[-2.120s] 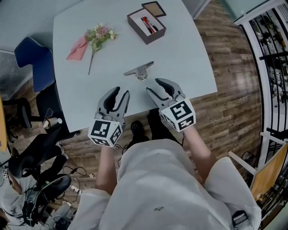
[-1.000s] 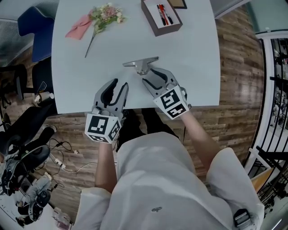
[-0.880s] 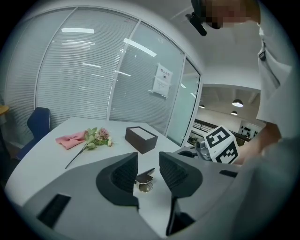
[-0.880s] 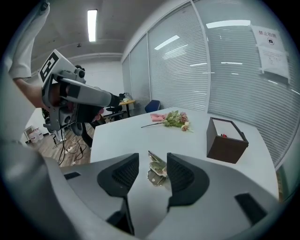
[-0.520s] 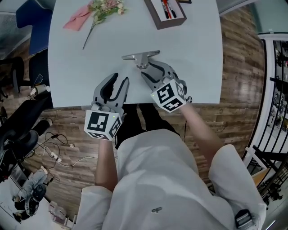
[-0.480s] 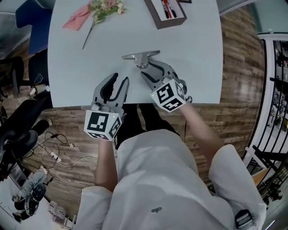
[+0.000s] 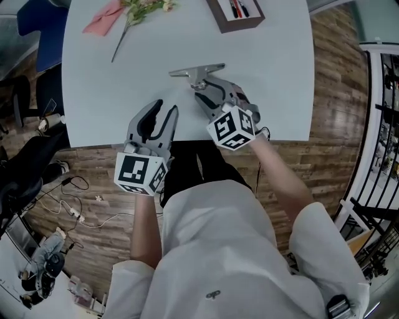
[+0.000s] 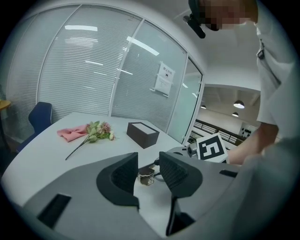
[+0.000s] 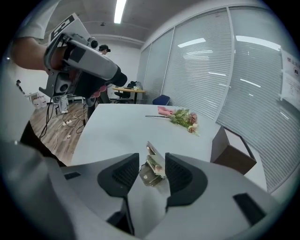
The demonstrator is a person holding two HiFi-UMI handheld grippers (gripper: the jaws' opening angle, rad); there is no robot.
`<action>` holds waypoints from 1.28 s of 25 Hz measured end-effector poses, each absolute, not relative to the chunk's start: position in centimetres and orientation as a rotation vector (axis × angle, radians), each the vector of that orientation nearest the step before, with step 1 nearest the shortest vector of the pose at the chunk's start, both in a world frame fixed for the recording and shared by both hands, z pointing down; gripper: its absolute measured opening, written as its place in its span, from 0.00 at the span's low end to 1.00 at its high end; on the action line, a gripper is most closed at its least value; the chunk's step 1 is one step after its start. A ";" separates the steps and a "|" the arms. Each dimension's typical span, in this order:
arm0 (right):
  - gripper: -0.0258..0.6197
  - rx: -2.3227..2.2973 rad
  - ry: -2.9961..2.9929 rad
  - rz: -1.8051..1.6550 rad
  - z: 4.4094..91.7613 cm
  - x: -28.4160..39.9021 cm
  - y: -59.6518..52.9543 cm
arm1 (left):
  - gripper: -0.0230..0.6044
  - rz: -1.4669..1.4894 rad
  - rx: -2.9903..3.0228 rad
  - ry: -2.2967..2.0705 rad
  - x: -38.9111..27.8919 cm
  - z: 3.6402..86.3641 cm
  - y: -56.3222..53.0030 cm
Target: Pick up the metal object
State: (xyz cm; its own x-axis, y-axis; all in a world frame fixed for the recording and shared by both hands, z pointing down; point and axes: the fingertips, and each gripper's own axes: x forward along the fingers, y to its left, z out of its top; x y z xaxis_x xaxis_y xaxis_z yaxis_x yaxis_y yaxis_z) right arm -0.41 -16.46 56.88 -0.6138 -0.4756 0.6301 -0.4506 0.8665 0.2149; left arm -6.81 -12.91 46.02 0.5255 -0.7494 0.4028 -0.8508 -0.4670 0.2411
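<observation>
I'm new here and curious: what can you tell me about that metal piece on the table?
The metal piece is shiny and silvery: a flat strip with a folded, hinge-like block at its middle. It lies on the pale table, and the right claw has its open jaws either side of that block.

Office with glass partitions (image 8: pixel 93 70) and blue chair (image 8: pixel 41 116)

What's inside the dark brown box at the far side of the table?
Inside the dark brown rectangular box, a red pen and a black pen lie on a pale lining. The box's far end is out of frame.
</observation>
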 end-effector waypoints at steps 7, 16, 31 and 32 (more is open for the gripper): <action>0.31 0.651 -2.287 -0.116 58.3 -0.7 -17.2 | 0.25 0.365 2.356 -1.289 -7.0 46.9 -13.3; 0.30 0.632 -2.251 -0.150 59.9 -0.9 -17.6 | 0.25 0.368 2.350 -1.266 -7.0 47.5 -13.4; 0.28 0.621 -2.203 -0.233 61.2 -1.0 -18.1 | 0.25 0.377 2.339 -1.248 -7.1 48.1 -13.3; 0.28 0.621 -2.202 -0.237 61.2 -1.0 -18.1 | 0.25 0.374 2.338 -1.249 -7.2 48.0 -13.4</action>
